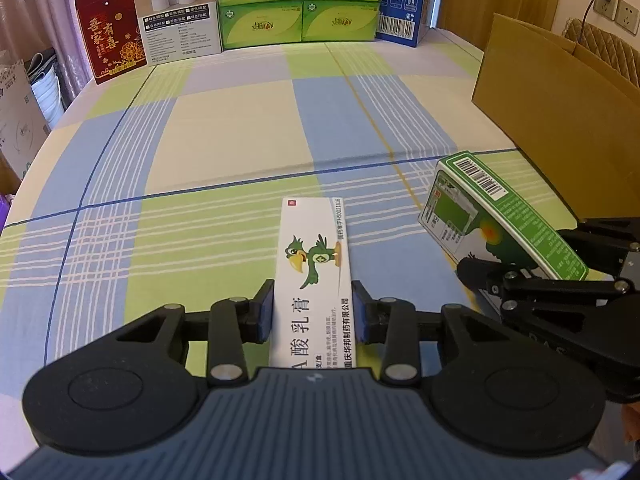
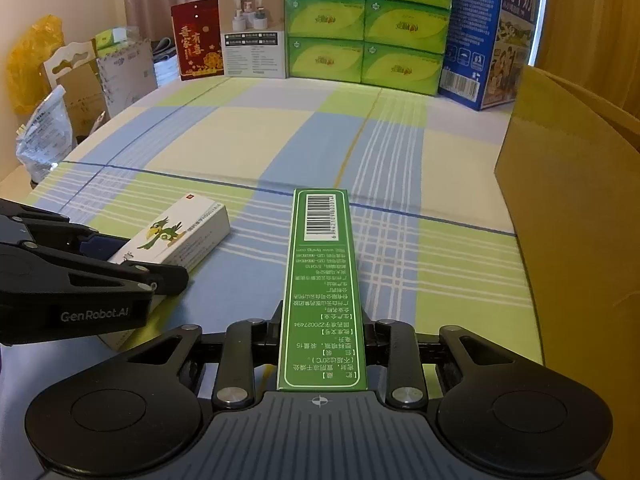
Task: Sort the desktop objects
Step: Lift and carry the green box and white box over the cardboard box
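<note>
Both claws are clamped: the left gripper [image 1: 313, 312] squeezes the white ointment box [image 1: 312, 264] across its width, and just to its right the right gripper [image 2: 322, 338] pinches the green medicine box [image 2: 322, 280], each box jutting forward over the checked cloth [image 1: 224, 152]. I'd keep both level and swing them right toward the open cardboard carton [image 2: 560, 184], lifting clear of its near wall and not knocking the boxes together; the tissue packs [image 1: 300, 4] stacked far ahead are well out of the way.

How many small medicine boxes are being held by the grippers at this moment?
2. The white parrot box is in the left gripper; the green barcode box is in the right gripper.
</note>
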Tool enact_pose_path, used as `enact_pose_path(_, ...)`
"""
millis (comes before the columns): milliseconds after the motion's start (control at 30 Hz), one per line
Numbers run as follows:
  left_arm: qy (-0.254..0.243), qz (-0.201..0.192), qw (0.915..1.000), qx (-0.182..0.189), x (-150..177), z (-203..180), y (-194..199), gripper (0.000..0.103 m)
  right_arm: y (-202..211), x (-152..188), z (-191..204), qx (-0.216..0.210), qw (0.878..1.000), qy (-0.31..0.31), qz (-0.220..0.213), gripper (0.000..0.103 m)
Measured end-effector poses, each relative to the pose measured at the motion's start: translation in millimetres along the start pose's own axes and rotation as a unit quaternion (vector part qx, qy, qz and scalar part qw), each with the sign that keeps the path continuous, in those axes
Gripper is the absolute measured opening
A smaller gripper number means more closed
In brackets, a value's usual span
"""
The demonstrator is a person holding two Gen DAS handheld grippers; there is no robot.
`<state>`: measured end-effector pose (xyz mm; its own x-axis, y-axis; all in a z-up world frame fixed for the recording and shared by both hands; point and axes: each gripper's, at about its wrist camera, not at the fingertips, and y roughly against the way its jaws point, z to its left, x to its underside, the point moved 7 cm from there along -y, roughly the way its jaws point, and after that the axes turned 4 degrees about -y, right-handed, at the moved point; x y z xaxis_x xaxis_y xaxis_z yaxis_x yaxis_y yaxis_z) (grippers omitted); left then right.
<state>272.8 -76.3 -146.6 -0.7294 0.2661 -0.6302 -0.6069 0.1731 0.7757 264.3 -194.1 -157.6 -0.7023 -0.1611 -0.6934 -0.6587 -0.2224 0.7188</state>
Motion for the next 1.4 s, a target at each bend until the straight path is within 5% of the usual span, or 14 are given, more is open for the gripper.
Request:
enact_pose_path(500,0.006,-0.023,0.9996,0.011,-5,-8,16,0.033,26,-12,-4,0.006,1.0,-0.001,-0.03,0.027)
enact_pose_path(767,0.003,-0.016,0.9998,0.013,7,-23,27,0.033,53,11,-6,0.012,1.0,-0.007,-0.017,0.027)
enact_pose_path(1400,0.046,-0.05,0.9975,0.019,22,-87,144,0.033,175,22,-25,0.017,0.997,-0.034,-0.062,0.027)
